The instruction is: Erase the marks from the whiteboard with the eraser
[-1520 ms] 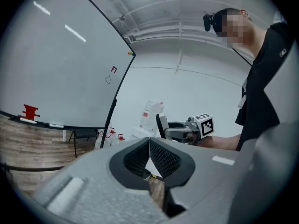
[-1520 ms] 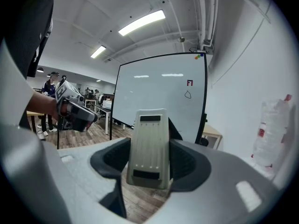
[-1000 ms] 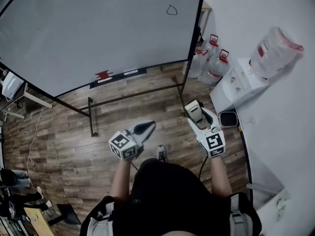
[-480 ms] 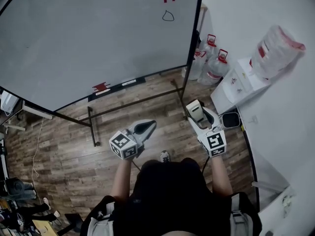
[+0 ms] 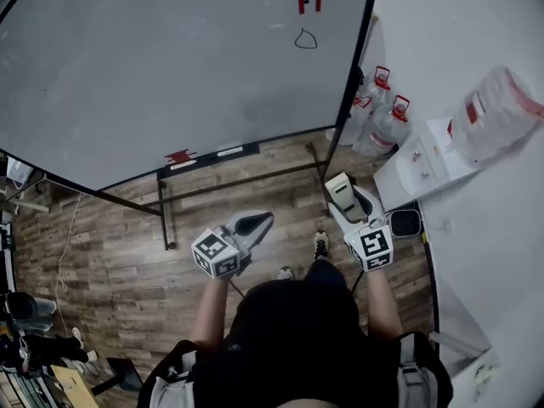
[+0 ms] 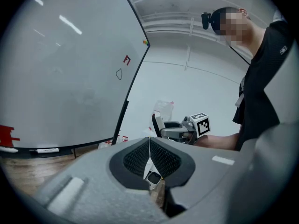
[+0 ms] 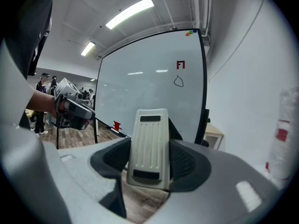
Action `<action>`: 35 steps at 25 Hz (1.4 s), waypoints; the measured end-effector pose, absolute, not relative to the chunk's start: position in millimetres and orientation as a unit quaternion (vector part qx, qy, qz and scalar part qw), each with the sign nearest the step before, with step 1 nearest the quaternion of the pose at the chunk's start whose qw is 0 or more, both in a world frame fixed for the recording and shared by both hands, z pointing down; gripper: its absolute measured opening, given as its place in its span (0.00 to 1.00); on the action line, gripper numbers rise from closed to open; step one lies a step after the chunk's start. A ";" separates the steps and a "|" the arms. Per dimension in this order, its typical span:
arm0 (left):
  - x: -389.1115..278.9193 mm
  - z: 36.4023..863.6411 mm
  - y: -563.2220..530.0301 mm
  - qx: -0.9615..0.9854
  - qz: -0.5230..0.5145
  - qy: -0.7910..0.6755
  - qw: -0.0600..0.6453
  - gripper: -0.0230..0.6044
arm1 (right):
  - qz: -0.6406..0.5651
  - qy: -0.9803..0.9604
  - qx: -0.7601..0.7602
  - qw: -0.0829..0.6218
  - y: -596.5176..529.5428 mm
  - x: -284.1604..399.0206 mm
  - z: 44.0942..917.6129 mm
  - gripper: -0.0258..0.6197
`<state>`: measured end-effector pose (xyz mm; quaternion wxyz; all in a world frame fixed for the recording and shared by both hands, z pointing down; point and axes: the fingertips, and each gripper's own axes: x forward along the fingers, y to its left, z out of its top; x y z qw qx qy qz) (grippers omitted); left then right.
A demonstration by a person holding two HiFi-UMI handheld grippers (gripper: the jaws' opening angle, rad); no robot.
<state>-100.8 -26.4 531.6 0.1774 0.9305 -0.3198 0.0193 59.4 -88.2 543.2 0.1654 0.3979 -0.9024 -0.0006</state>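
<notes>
Right gripper (image 5: 342, 195) clamps an off-white ribbed plastic eraser (image 7: 149, 146), left gripper (image 5: 252, 223) pinched together empty, both well apart from the large black-framed whiteboard (image 5: 170, 75).

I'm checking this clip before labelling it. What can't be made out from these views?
- Eraser: its wiping face is turned away in the right gripper view; only the ribbed back shows.
- Whiteboard: left end cut off by the head view's edge, so further marks there cannot be ruled out.
- Red item on its ledge: too small in the head view to identify.
</notes>
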 end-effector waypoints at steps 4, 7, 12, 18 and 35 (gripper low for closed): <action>-107.4 531.2 -63.3 0.915 0.012 -0.355 0.189 0.06 | -0.013 -0.920 0.357 0.163 -142.0 41.0 538.8 0.44; -104.5 524.9 -105.6 0.908 0.008 -0.378 0.179 0.06 | -0.029 -0.930 0.334 0.149 -193.5 32.9 527.3 0.44; -88.8 508.9 -174.2 0.897 -0.009 -0.410 0.167 0.06 | -0.051 -0.942 0.301 0.138 -265.3 35.1 506.9 0.44; -72.4 505.5 -226.0 0.886 -0.005 -0.435 0.158 0.06 | -0.145 -0.940 0.286 0.120 -326.2 37.1 466.6 0.45; -109.3 515.3 -267.6 0.867 -0.023 -0.468 0.170 0.06 | -0.380 -0.837 0.384 0.082 -402.5 1.8 311.4 0.44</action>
